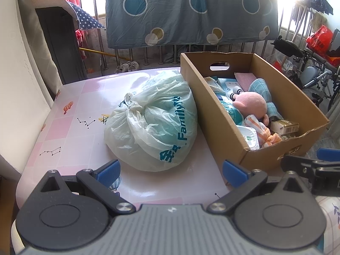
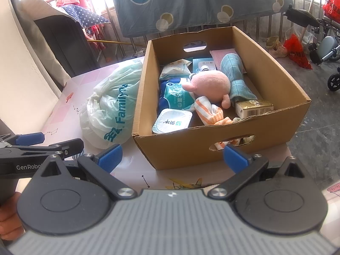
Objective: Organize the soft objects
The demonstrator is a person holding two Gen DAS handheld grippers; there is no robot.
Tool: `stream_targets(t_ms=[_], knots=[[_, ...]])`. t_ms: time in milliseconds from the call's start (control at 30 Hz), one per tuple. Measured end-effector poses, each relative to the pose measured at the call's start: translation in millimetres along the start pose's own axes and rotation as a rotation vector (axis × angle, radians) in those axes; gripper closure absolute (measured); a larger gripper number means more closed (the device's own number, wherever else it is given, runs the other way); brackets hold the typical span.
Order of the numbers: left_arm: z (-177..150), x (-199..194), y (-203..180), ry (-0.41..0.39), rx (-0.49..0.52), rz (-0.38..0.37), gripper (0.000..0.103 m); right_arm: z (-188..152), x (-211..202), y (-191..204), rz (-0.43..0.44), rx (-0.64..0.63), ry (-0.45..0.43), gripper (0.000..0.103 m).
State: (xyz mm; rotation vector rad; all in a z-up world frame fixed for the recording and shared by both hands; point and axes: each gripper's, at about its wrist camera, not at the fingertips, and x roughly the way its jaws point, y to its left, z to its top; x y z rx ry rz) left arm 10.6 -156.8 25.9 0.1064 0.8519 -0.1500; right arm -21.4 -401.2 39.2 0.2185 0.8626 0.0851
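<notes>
A cardboard box [image 1: 221, 114] [image 2: 187, 146] stands on the pink table [image 1: 70, 131]. Inside lie a pink plush toy [image 1: 252, 104] [image 2: 210, 85], a teal cloth [image 2: 233, 72], an orange-striped cloth [image 2: 208, 111], wet-wipe packs [image 2: 172, 93], a white tub [image 2: 172, 123] and a small gold carton [image 2: 254, 108]. A knotted white plastic bag [image 1: 153, 121] [image 2: 110, 110] rests against the box's left side. My left gripper [image 1: 171, 171] is open just before the bag, holding nothing. My right gripper [image 2: 172, 157] is open in front of the box's near wall, holding nothing.
A blue sheet with circles [image 1: 191, 10] hangs on railings behind the table. A dark cabinet [image 1: 57, 46] stands at the back left. A wheelchair [image 1: 308, 70] and red bags [image 2: 297, 53] are on the floor to the right.
</notes>
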Motion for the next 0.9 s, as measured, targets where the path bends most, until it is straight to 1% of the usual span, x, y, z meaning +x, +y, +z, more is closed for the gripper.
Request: stream_targets(t_ms=[900], knots=[[0.3, 1.2, 0.9, 0.006, -0.011, 0.008, 0.0, -0.3, -0.6, 1.6, 0.001, -0.001, 0.0, 0.001]])
